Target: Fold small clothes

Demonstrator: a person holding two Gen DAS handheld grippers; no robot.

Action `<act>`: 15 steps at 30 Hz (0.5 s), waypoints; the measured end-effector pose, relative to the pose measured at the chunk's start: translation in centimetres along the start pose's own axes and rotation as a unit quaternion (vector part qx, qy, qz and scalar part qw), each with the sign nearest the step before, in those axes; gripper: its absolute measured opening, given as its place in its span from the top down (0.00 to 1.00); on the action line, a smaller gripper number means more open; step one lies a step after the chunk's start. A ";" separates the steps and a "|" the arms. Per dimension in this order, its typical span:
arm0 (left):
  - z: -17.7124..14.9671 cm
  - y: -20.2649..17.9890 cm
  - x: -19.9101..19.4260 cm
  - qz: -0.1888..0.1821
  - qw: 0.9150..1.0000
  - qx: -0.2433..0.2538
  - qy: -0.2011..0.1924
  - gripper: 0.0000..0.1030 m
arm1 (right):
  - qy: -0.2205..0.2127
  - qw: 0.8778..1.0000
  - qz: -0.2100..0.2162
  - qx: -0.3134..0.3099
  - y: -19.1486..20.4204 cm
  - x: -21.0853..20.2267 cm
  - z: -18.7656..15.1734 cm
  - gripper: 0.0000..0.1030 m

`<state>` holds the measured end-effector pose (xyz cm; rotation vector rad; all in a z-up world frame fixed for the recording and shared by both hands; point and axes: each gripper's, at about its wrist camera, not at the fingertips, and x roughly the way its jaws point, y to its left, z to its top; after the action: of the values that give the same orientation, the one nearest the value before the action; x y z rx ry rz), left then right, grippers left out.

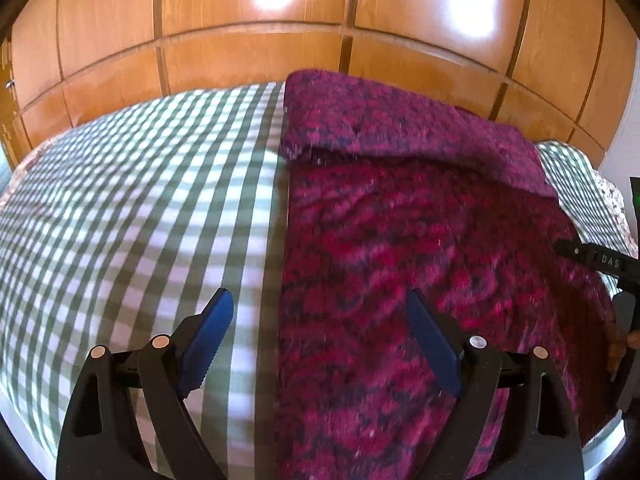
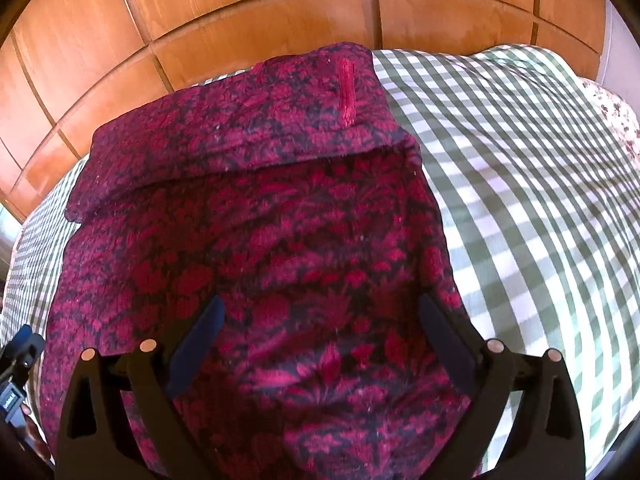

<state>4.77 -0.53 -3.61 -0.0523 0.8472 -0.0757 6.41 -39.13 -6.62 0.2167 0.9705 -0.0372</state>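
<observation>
A magenta and dark patterned garment [image 1: 420,220] lies flat on the green checked bed cover [image 1: 140,200], its far end folded over toward me. My left gripper [image 1: 320,300] hovers open over the garment's left edge, one blue pad above the cover, the other above the cloth. In the right wrist view the same garment [image 2: 280,220] fills the middle, with a red loop on its folded flap. My right gripper [image 2: 320,308] stands open above the garment's near part, nothing between its pads. The other gripper shows at each view's edge.
A wooden panelled wardrobe [image 1: 280,40] stands right behind the bed. The checked cover [image 2: 540,200] stretches to the right of the garment, with a floral pillow [image 2: 616,112] at the far right corner.
</observation>
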 end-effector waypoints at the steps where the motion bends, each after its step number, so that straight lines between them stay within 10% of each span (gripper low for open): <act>1: -0.4 0.1 0.1 -0.003 1.000 -0.001 0.007 0.16 | -0.002 1.000 -0.002 -0.005 0.1 0.0 -0.2 0.04; 15: -4.7 3.2 -2.5 -0.144 0.987 -0.004 0.075 0.19 | -0.013 0.999 0.021 0.033 -3.9 -5.8 -2.9 0.03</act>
<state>-0.21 2.79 -5.10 -0.1777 0.9858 -0.3509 0.24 -42.76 -4.10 0.2971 0.9399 -0.0338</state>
